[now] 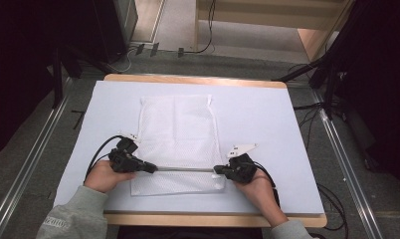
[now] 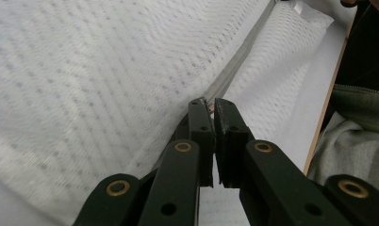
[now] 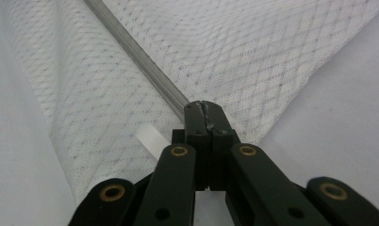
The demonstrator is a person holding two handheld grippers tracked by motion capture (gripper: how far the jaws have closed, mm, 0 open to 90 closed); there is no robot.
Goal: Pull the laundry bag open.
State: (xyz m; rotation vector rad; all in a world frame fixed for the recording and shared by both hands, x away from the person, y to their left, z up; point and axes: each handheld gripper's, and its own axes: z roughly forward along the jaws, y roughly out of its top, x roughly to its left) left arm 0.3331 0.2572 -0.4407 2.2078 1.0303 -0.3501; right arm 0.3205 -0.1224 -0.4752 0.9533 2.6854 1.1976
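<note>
A white mesh bag [image 1: 175,134] lies flat on the white table cover [image 1: 267,129]. A grey zipper [image 1: 185,170] runs straight across the bag's near part, between my two grippers. My left gripper [image 1: 152,168] is at the zipper's left end. In the left gripper view its jaws [image 2: 210,102] are shut on a small piece at the zipper line [image 2: 244,52], apparently the pull. My right gripper [image 1: 217,170] is at the right end. In the right gripper view it [image 3: 204,106] is shut on the end of the zipper [image 3: 135,49] at the bag's edge.
A short white ribbon tab [image 3: 152,140] sticks out of the bag beside the right jaws. The table's wooden front edge [image 1: 213,219] is close behind both hands. Grey sleeves [image 1: 76,214] come in from the bottom. Cables [image 1: 332,199] and metal rails [image 1: 34,159] lie on the floor around the table.
</note>
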